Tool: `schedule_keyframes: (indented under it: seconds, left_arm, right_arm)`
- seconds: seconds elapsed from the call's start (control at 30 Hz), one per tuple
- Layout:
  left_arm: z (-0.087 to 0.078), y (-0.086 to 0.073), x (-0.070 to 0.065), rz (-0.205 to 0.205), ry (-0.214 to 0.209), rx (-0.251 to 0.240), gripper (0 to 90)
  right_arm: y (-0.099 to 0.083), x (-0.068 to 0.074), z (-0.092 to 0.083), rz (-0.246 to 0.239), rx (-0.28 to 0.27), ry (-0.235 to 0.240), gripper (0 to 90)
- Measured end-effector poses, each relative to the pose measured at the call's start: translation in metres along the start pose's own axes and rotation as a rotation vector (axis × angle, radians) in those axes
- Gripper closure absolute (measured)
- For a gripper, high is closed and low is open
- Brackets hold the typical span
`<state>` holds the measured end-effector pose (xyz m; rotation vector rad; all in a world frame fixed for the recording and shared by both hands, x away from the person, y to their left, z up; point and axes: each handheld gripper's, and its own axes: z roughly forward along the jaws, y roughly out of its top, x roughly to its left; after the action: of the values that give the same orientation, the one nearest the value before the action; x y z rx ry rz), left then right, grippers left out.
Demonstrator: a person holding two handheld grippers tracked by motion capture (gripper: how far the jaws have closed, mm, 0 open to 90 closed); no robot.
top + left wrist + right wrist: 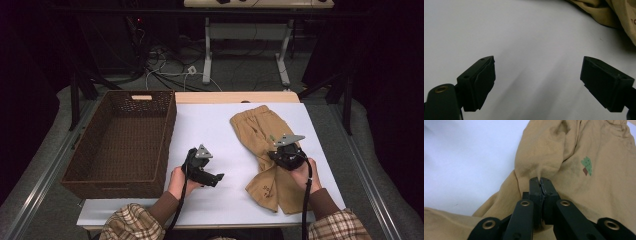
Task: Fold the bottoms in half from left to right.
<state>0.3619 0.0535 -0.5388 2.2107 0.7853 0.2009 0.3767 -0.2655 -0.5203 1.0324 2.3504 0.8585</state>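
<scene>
The tabletop is a pale sheet with a bare wooden strip along its far edge. Its left part carries a brown wicker basket, rectangular, long axis running from near to far, with a handle slot in the far wall; the basket's right wall lies along the sheet's left portion, and its left wall overhangs toward the floor rail.

A pair of tan trousers lies on the right half of the tabletop. The long axis runs from the waistband at the far centre down to the leg ends at the near right, slightly diagonal. The legs fan out and fold near the front edge. A small green tree emblem sits on the cloth, just beyond the right gripper. The garment's right side lies close to the tabletop's right edge; its left side borders a wide bare band of sheet between trousers and basket.

The left gripper rests low over that bare band, near the front edge, well apart from the basket and near the trouser leg. Its jaws stand wide apart with nothing between them.

The right gripper sits over the middle of the trousers. Its jaws are closed together, pinching a small raised fold of the tan cloth.
</scene>
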Motion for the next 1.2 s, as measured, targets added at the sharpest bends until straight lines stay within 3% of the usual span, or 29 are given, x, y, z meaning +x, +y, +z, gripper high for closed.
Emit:
schedule_keyframes:
  seconds: [0.3,0.43,0.53,0.67,0.77,1.0,1.2]
  left_arm:
    - [0.0,0.0,0.001,-0.002,-0.001,-0.002,12.7]
    - [0.0,0.0,0.001,-0.003,0.001,-0.003,12.5]
    - [0.0,0.0,0.002,-0.005,0.0,-0.002,12.5]
    - [0.001,0.0,0.003,-0.008,0.004,0.003,12.5]
    - [0.0,0.0,0.002,-0.009,0.003,0.0,12.5]
    - [0.0,0.0,0.003,-0.008,0.006,0.0,12.5]
    - [0.0,0.0,0.003,-0.007,0.008,0.0,12.4]
  right_arm:
    - [0.0,-0.012,-0.013,0.058,-0.042,-0.019,89.5]
    - [-0.006,-0.023,-0.013,0.092,-0.031,-0.046,89.4]
    - [-0.012,-0.031,-0.008,0.109,-0.001,-0.065,89.2]
    - [-0.019,-0.034,0.008,0.109,0.081,-0.076,88.1]
    - [-0.019,-0.031,0.014,0.093,0.113,-0.08,81.0]
    - [-0.012,-0.026,0.005,0.076,0.055,-0.106,58.0]
    - [-0.004,-0.016,-0.005,0.028,-0.019,-0.103,61.4]
